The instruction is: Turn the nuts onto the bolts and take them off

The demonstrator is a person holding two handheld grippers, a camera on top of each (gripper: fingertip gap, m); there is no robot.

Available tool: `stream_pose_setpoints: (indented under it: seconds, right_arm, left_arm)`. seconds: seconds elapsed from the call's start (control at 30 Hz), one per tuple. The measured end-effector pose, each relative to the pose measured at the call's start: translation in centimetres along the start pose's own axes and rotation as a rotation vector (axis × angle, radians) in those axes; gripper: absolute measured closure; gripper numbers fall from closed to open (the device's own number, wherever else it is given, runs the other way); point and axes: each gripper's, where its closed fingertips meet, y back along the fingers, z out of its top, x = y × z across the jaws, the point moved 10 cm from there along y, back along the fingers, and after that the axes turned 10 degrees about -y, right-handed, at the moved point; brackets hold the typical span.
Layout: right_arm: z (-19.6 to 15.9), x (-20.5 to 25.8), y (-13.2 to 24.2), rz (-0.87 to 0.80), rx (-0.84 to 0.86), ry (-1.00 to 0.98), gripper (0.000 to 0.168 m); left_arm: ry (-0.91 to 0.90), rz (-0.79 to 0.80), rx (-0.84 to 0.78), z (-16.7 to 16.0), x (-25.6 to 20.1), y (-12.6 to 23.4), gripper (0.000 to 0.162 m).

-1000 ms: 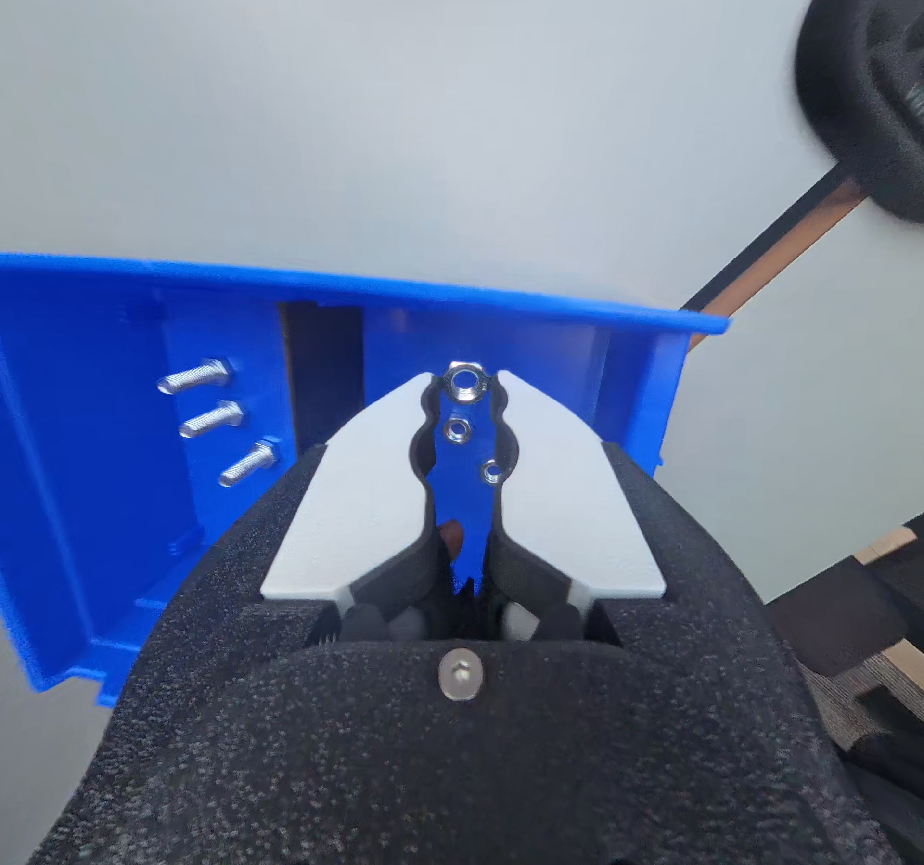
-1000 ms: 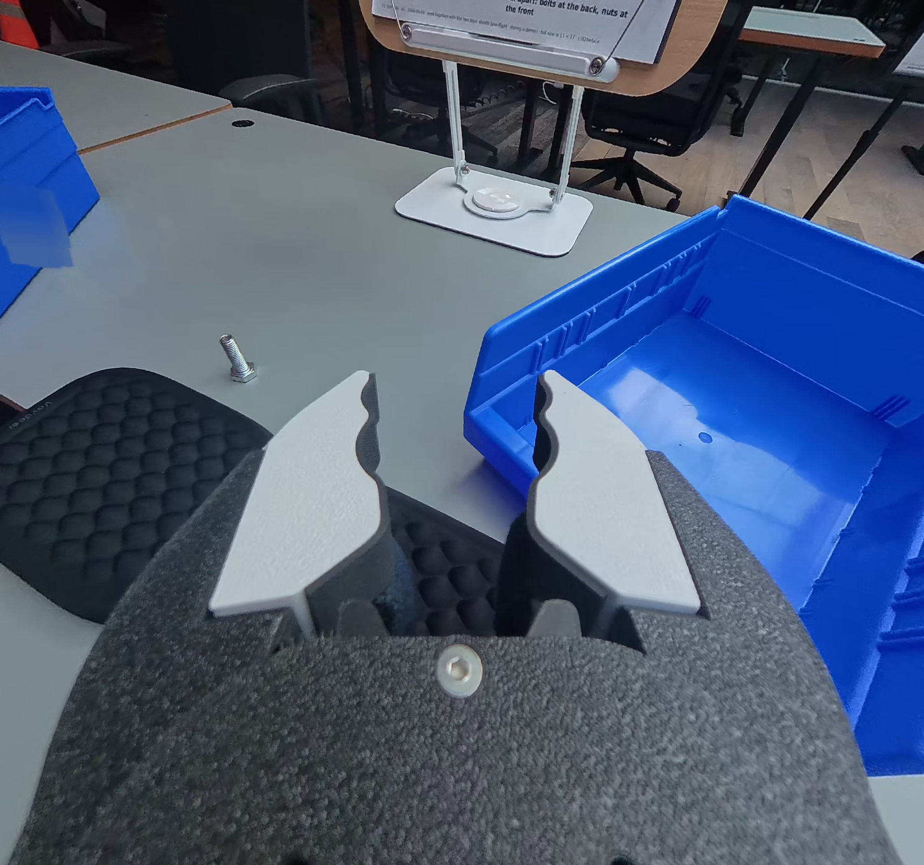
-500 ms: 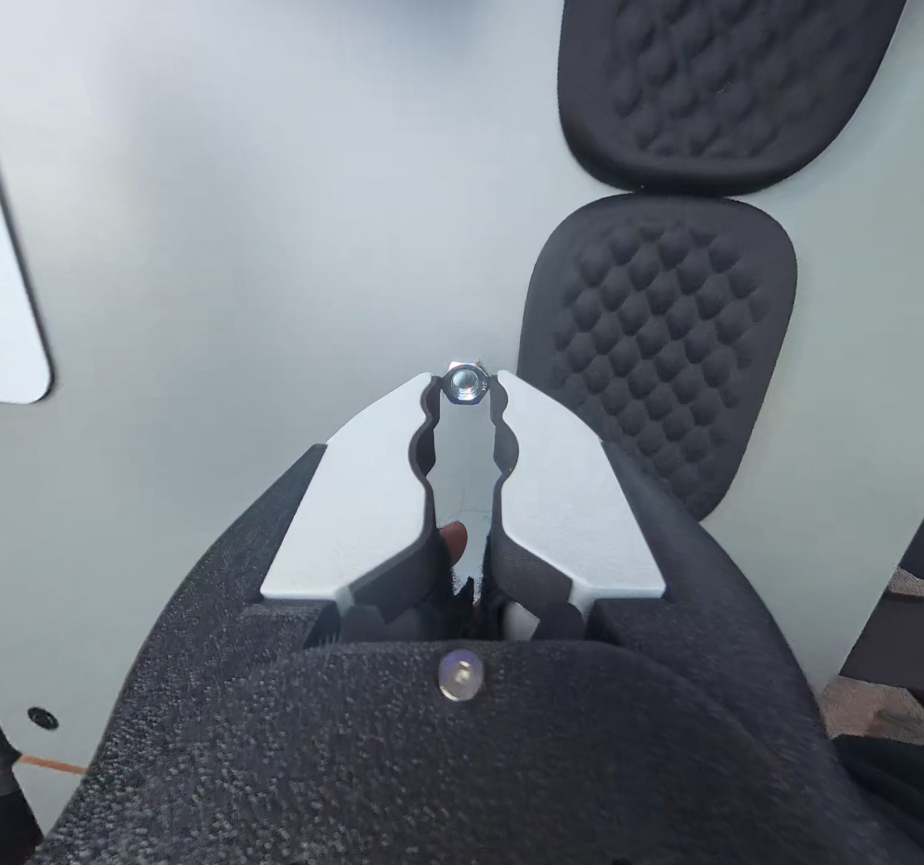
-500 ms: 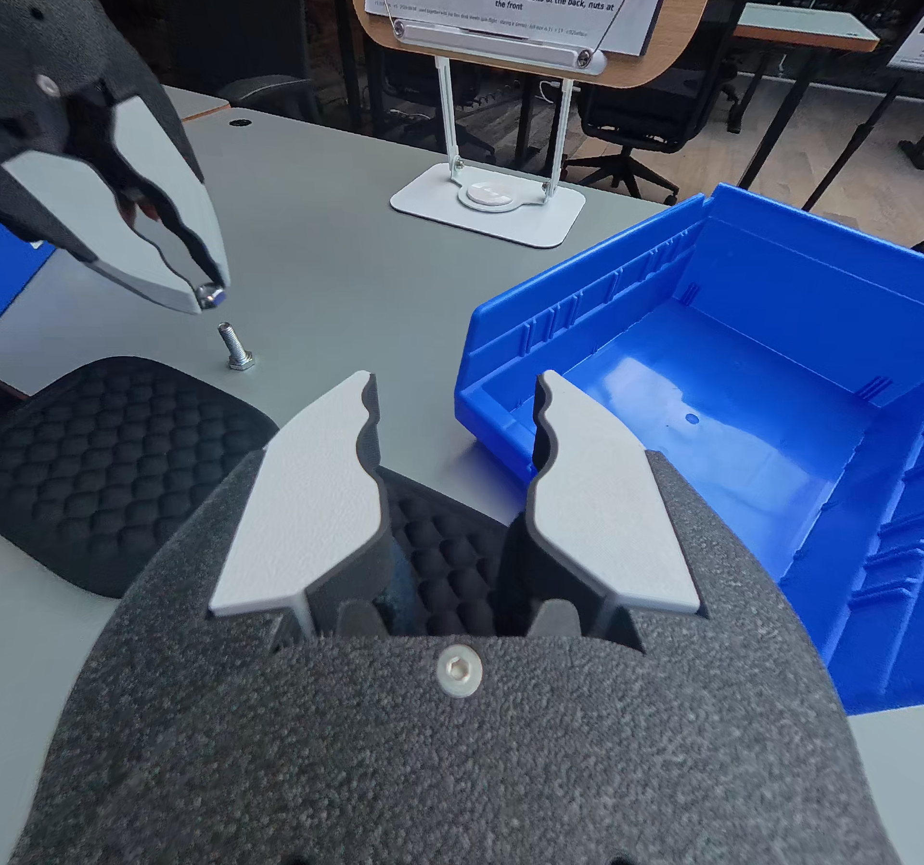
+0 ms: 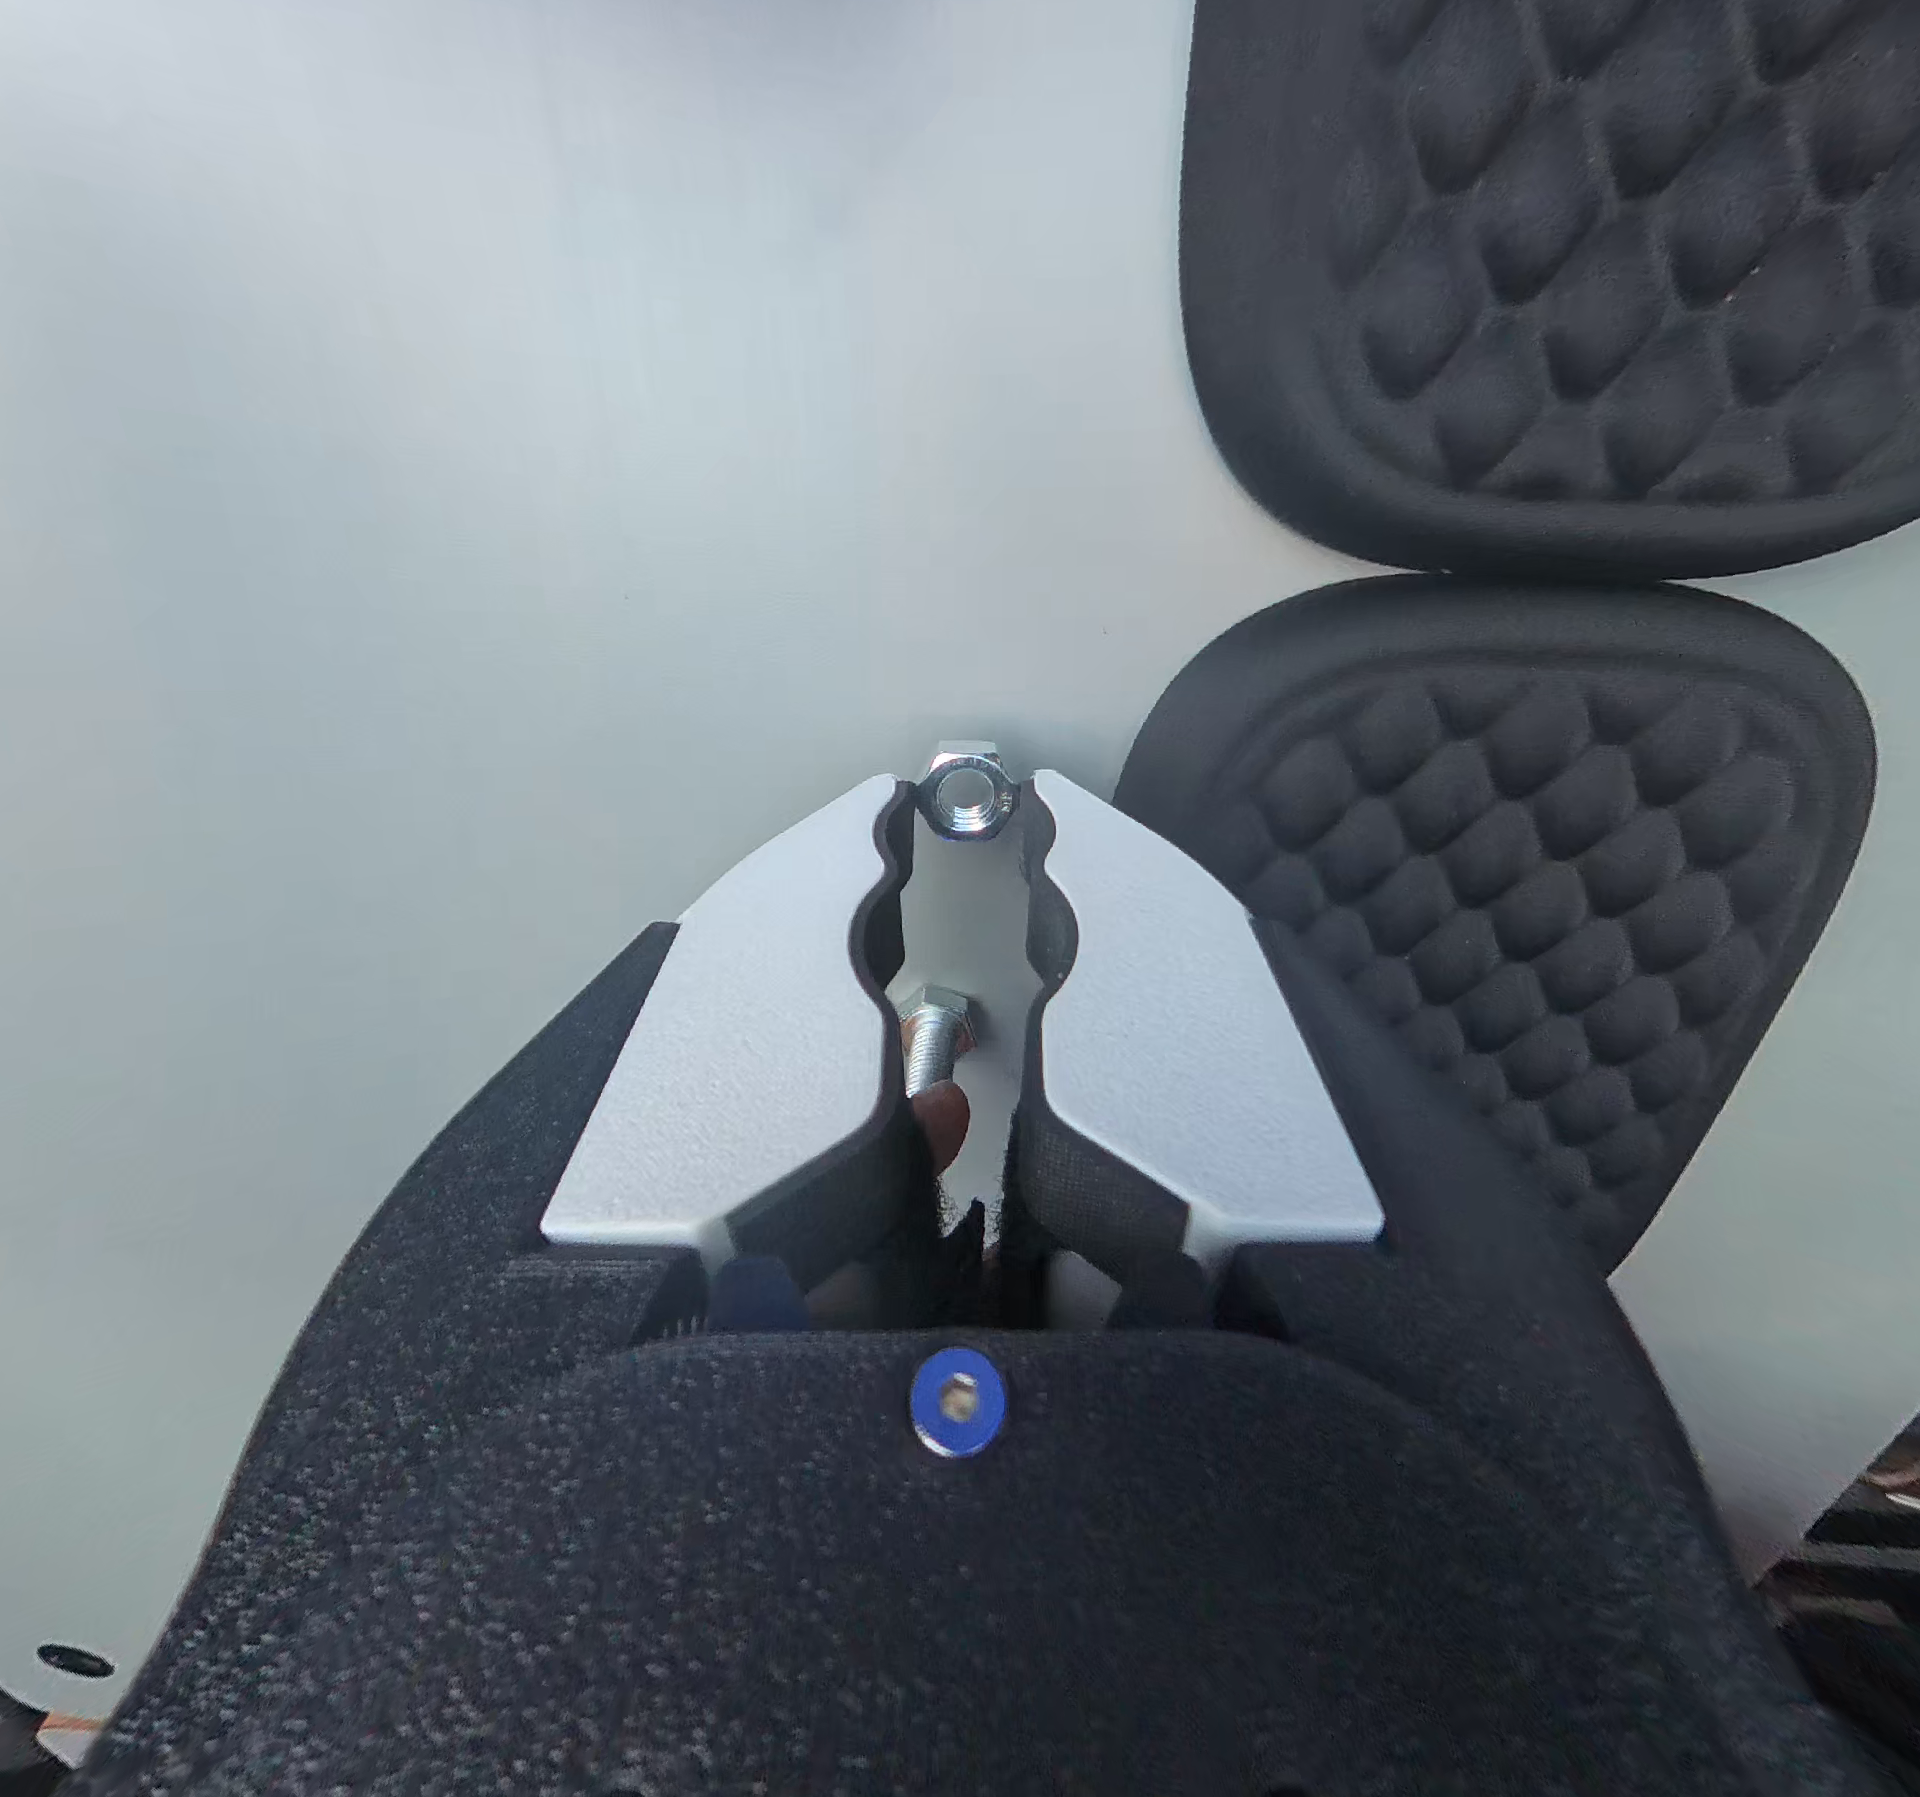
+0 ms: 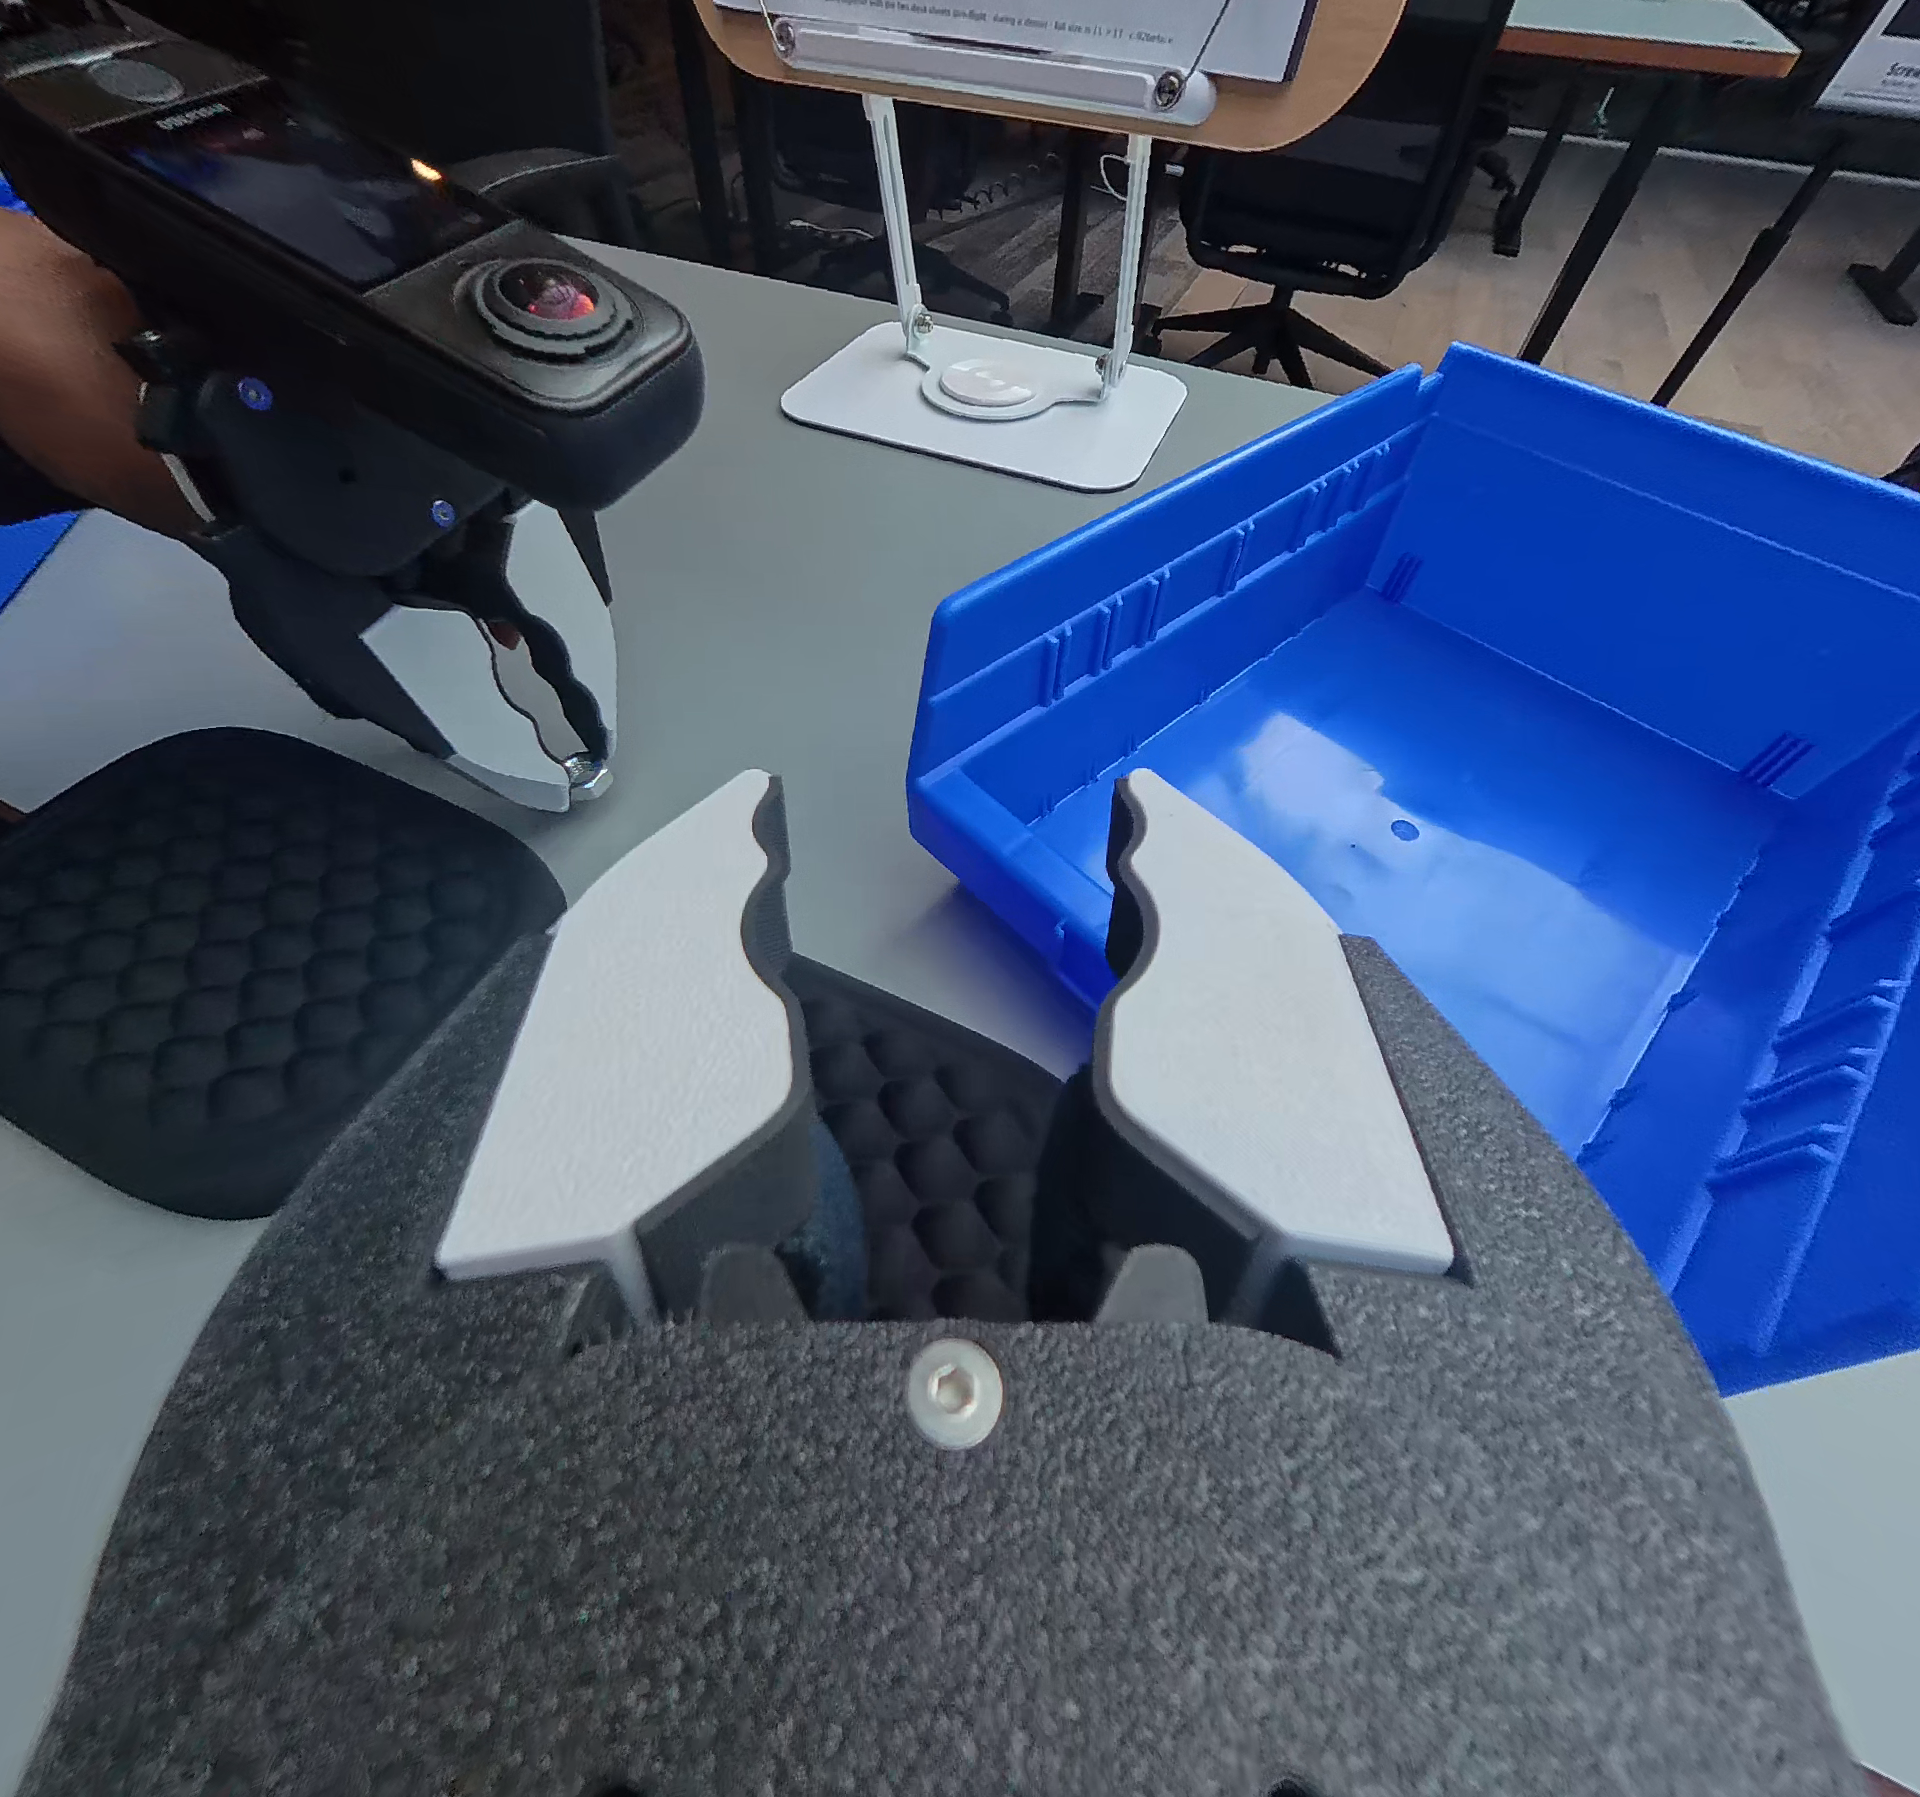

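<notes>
My left gripper (image 5: pixel 964 791) has its jaws drawn in tight on a small silver hex nut (image 5: pixel 964 805), pinched right at the fingertips with its threaded hole facing my camera. Behind the nut, in the narrow gap between the fingers, I see a silver bolt (image 5: pixel 928 1041) on the grey table (image 5: pixel 520 500), its hex head toward the tips and its shank running back toward me. To the right of the fingers lie two black dimpled pads, the near one (image 5: pixel 1507 916) just beside the right finger and the far one (image 5: pixel 1558 209) above it, their edges about touching.

From the right wrist view, the left gripper (image 6: pixel 582 776) hangs low over the table at the left, tips down, the nut (image 6: pixel 588 773) close to the surface; I cannot tell whether it touches. A black pad (image 6: pixel 208 958) lies just below it. My right gripper (image 6: pixel 945 791) has its jaws spread wide with nothing between them. Past it stands a white document stand (image 6: pixel 987 397), and to the right a blue bin (image 6: pixel 1455 812) sits on the table.
</notes>
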Motion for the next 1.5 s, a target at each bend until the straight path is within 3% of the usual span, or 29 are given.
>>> stream_pose_setpoints:
  seconds: [0.23,0.33,0.43,0.5,0.63,0.8,1.1,1.17,1.2,1.33,1.5]
  right_arm:
    - [0.1,0.5,-0.3,0.009,0.015,0.013,0.109]
    - [0.3,0.9,-0.6,0.028,0.026,0.027,0.109]
    - [0.7,2.0,-1.5,0.107,0.035,0.043,0.109]
    - [1.0,3.2,-2.6,0.190,0.045,0.048,0.111]
    - [1.2,6.3,-6.0,0.367,0.113,0.105,0.112]
    - [0.1,10.3,-11.6,0.516,0.295,0.185,0.114]
    - [-2.2,13.9,-17.2,0.507,0.476,0.325,0.132]
    - [-2.5,14.2,-17.6,0.490,0.493,0.363,0.147]
    - [-2.5,14.2,-17.6,0.484,0.495,0.384,0.158]
    - [-0.8,14.1,-16.6,0.466,0.454,0.383,0.159]
    - [3.8,15.2,-13.0,0.657,0.351,0.257,0.159]
  left_arm:
    - [0.011,0.007,-0.015,0.0,-0.1,-0.7,0.138]
    - [0.051,0.043,-0.106,-0.5,-0.3,0.4,0.133]
    - [0.155,0.164,-0.285,-1.9,-0.9,2.4,0.115]
    - [0.235,0.272,-0.491,-3.3,-1.9,3.8,0.107]
    - [0.386,0.505,-0.847,-7.4,-4.8,5.0,0.104]
    - [0.452,0.536,-1.097,-11.1,-8.0,3.8,0.103]
    - [0.496,0.537,-1.103,-13.0,-8.6,2.2,0.103]
    - [0.500,0.542,-1.101,-13.0,-8.6,2.1,0.103]
    - [0.498,0.544,-1.095,-13.0,-8.6,2.0,0.104]
    - [0.502,0.554,-1.087,-12.9,-8.6,1.6,0.106]
    - [0.434,0.607,-1.129,-12.3,-9.1,2.2,0.113]
